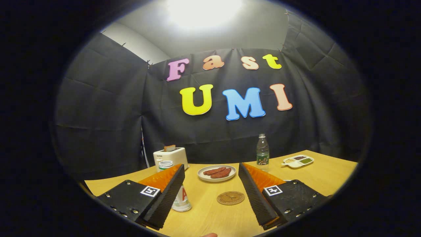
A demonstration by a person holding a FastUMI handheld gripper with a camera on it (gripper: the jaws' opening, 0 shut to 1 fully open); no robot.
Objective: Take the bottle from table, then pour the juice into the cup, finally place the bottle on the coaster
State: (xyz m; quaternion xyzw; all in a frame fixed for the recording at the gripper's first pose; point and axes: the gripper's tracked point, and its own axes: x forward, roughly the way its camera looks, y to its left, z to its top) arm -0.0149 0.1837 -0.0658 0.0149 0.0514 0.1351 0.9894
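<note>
A clear plastic bottle (262, 152) with a label stands upright on the wooden table (325, 179), beyond my right finger. A white paper cup (181, 199) sits just beside the inner face of my left finger, partly hidden by it. A round brown coaster (230, 198) lies flat on the table between the fingers, closer to the right one. My gripper (212, 179) is open, held above the near part of the table, with nothing between its fingers.
A white plate (217, 173) with reddish sausages sits beyond the coaster. A white toaster (171, 157) with toast and a small jar (165, 164) stand at the back left. A divided white dish (298, 161) of food lies to the right of the bottle.
</note>
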